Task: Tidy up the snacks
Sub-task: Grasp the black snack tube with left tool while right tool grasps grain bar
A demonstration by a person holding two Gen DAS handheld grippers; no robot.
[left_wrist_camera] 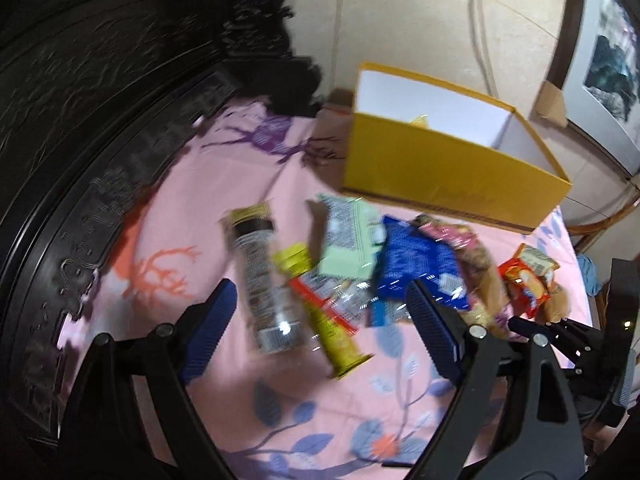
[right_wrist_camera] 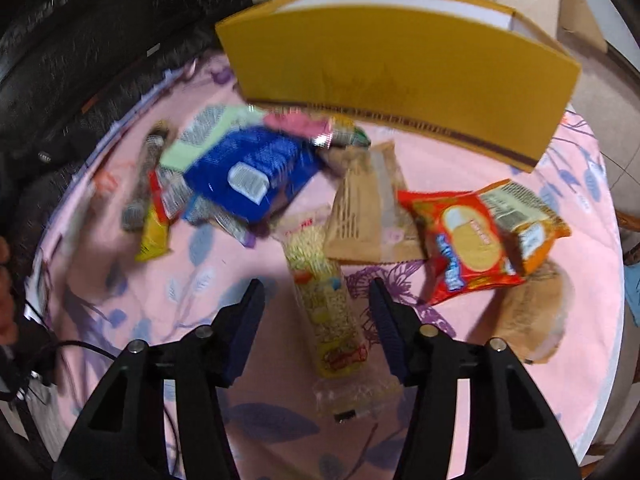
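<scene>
Snacks in a loose heap lie on the counter's pink floral cloth (right_wrist_camera: 500,392), in front of an open yellow cardboard box (right_wrist_camera: 392,68). A long clear packet of yellow noodle-like sticks (right_wrist_camera: 324,300) lies lengthwise between the fingers of the right gripper (right_wrist_camera: 316,288), whose jaws are spread wide and hold nothing. A red biscuit pack (right_wrist_camera: 468,244) sits just right of it. The left gripper (left_wrist_camera: 320,292), also wide open and empty, hovers over a silver tube-shaped pack (left_wrist_camera: 262,276) and a blue pouch (left_wrist_camera: 416,264).
</scene>
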